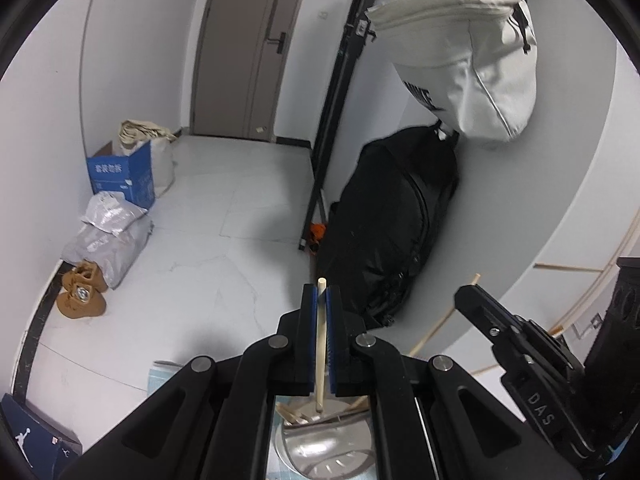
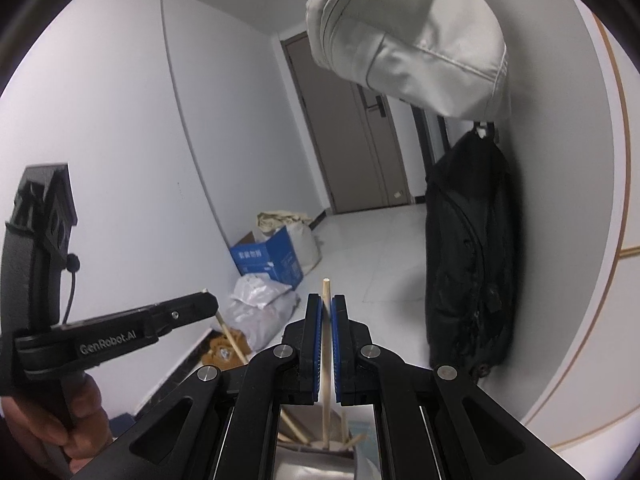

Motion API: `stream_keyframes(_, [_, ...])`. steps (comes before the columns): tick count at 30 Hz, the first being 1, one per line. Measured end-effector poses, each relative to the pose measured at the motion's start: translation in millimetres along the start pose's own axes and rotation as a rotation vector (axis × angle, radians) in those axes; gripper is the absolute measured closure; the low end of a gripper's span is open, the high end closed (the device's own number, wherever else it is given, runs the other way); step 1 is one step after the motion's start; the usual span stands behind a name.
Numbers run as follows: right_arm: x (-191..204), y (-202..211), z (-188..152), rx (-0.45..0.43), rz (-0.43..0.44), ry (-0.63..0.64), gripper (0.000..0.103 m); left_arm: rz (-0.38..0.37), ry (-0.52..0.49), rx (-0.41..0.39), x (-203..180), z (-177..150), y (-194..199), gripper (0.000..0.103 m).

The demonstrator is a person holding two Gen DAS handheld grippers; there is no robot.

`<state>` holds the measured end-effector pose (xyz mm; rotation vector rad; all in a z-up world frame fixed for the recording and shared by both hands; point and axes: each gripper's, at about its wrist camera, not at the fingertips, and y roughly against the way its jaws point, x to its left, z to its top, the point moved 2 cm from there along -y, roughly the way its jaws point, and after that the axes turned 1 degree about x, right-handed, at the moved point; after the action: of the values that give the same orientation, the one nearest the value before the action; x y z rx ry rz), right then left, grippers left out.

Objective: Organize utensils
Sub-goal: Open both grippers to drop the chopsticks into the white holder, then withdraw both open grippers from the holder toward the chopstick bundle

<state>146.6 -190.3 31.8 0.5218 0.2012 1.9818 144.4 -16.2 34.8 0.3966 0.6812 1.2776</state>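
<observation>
Holding one wooden chopstick each, both grippers point out over the hallway floor. The left gripper has its blue pads pinched tight on a chopstick that pokes just past the fingertips, its lower end hanging over a metal holder with more sticks in it. The right gripper has its fingers nearly closed around another chopstick; a thin gap shows, so can't say for sure it's clamped.

Only the right view shows the person's hand wrapped round the left handle. Only the left view shows the brown slippers clearly.

The holder sits behind the fingers, mostly hidden by each gripper's body, so its contents are hard to count.
</observation>
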Motion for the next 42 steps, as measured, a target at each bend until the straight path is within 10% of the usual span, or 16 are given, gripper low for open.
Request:
stream_keyframes(17, [8.3,-2.8,-21.0,0.087,0.034,0.020,0.096,-0.047,0.000,0.171,-1.3,-9.3,-10.0,0.101])
stream_keyframes(20, [8.7,0.1,-20.2,0.110,0.064,0.004,0.089,-0.040,-0.006,0.162,-3.0,-13.1,-4.2,0.091])
stream_keyframes(24, [2.3,14.8,-23.5,0.093,0.063,-0.034,0.082,-0.026,-0.002,0.103,-1.2,-17.5,13.9,0.048])
stream_keyframes(29, [-6.1,42.5,-31.8,0.071,0.031,-0.084,0.059,0.020,0.010,0.060,0.1,-22.6,31.3,0.045])
stream_keyframes(42, [8.2,94.6,-55.7,0.069,0.018,-0.102,0.044,0.064,0.015,0.033,-1.9,-50.6,68.8,0.031])
